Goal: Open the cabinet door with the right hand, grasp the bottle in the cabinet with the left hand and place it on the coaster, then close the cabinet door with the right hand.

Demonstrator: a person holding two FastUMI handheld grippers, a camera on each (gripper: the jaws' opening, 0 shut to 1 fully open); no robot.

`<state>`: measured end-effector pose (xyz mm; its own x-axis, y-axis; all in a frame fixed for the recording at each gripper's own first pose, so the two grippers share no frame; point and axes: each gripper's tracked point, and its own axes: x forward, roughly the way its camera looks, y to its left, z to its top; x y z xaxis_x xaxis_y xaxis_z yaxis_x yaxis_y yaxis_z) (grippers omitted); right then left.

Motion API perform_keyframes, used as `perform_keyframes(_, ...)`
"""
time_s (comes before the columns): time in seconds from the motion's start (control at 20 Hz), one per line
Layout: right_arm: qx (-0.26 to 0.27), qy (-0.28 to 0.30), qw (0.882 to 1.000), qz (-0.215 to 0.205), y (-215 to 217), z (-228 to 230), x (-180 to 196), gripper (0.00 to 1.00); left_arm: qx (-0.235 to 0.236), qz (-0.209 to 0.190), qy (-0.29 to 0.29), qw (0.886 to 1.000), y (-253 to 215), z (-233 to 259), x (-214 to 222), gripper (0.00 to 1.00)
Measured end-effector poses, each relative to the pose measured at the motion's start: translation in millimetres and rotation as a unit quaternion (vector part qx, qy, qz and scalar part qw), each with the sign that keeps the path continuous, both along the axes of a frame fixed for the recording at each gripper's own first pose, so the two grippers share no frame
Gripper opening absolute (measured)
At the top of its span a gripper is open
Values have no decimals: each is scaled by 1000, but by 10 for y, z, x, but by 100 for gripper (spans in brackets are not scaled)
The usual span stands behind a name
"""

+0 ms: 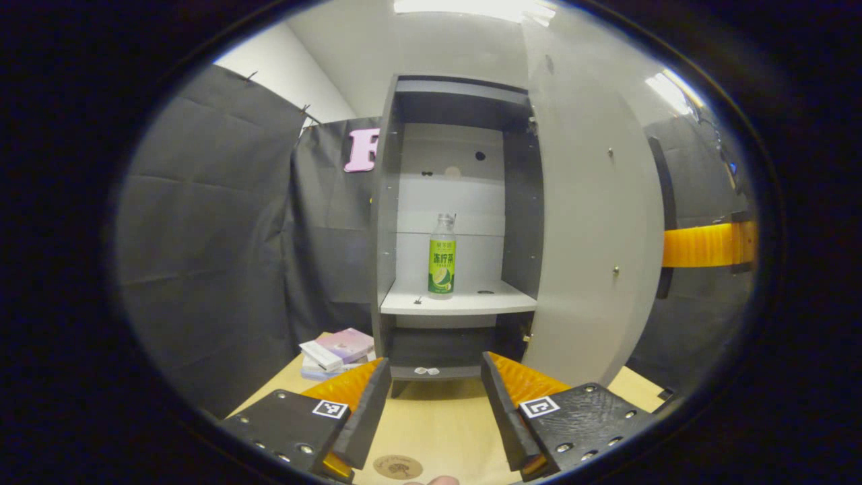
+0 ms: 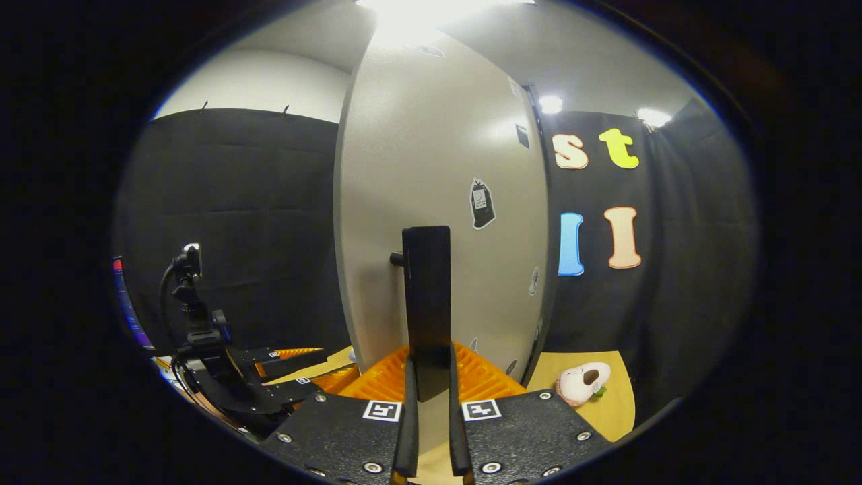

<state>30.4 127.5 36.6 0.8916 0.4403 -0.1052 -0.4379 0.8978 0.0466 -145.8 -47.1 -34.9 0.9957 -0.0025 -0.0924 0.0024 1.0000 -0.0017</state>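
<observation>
**Now: door open, bottle on shelf**

The right claw (image 2: 431,377) is closed on the black handle (image 2: 426,303) of the door (image 2: 438,168). The left claw (image 1: 434,404) is wide open and holds nothing, over the worktop (image 1: 438,424). The bottle (image 1: 442,256) stands upright on the cabinet shelf (image 1: 465,303). The coaster (image 1: 398,466) lies on the worktop between the left claw's fingers.
</observation>
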Motion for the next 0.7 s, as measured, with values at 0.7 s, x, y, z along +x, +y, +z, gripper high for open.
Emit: perform_keyframes(0.7, -3, 4, 985, -170, -635, 19, 41, 13, 46, 26, -9, 999, -13, 193, 1923, 73)
